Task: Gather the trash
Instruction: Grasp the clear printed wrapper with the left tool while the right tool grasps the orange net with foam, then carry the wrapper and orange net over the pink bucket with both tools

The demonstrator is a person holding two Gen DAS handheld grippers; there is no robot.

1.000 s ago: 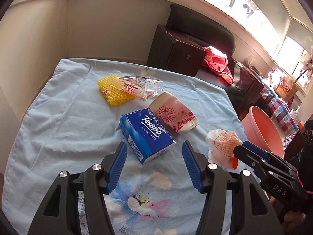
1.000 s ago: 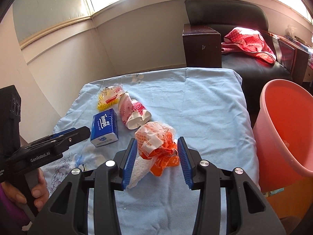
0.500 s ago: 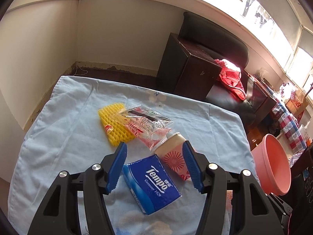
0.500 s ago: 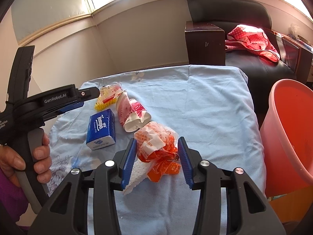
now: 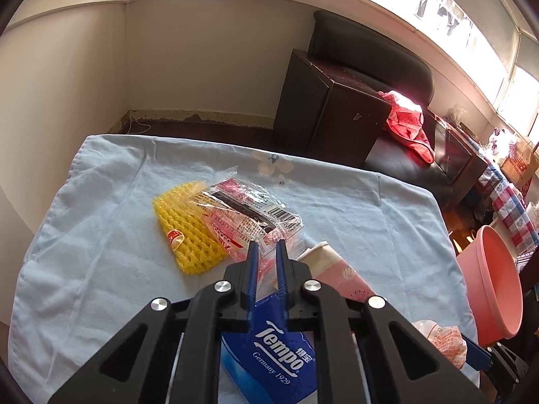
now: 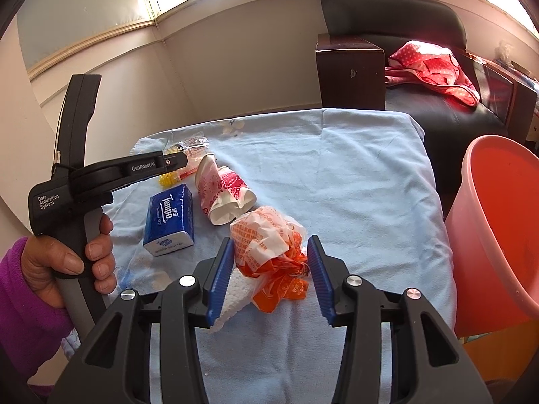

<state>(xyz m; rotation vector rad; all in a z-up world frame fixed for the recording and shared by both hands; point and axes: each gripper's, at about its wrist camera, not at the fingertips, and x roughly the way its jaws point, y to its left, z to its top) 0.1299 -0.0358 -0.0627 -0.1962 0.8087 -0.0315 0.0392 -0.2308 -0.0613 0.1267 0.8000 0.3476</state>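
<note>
Trash sits in a loose cluster on the left half of a blue cloth-covered table (image 6: 353, 175); right half of the cloth is bare up to the right edge, where a pink plastic bucket (image 6: 498, 222) stands just beside the table, rim cut off by the frame. Clear crinkly snack wrapper (image 5: 249, 208) lies partly over a yellow foam fruit net (image 5: 183, 227) at the far left. Left gripper (image 5: 267, 252) has its blue pads nearly together over the wrapper's near edge; cannot tell if film is actually pinched between them, contact point is hidden by the fingers. Flattened pink paper cup (image 6: 224, 192) lies on its side, open end toward the near side; in the left wrist view its lower part is hidden behind the gripper body. Blue Tempo tissue pack (image 6: 170, 220) lies just left of the cup, partly covered in the left wrist view. Crumpled orange-and-white wrapper (image 6: 269, 245) with a white paper napkin (image 6: 232, 298) under it sits between the fingers of the right gripper (image 6: 271, 272), pads set wide, gaps visible both sides, not gripping. Dark armchair (image 6: 397, 23) with red cloth beyond the far edge.
</note>
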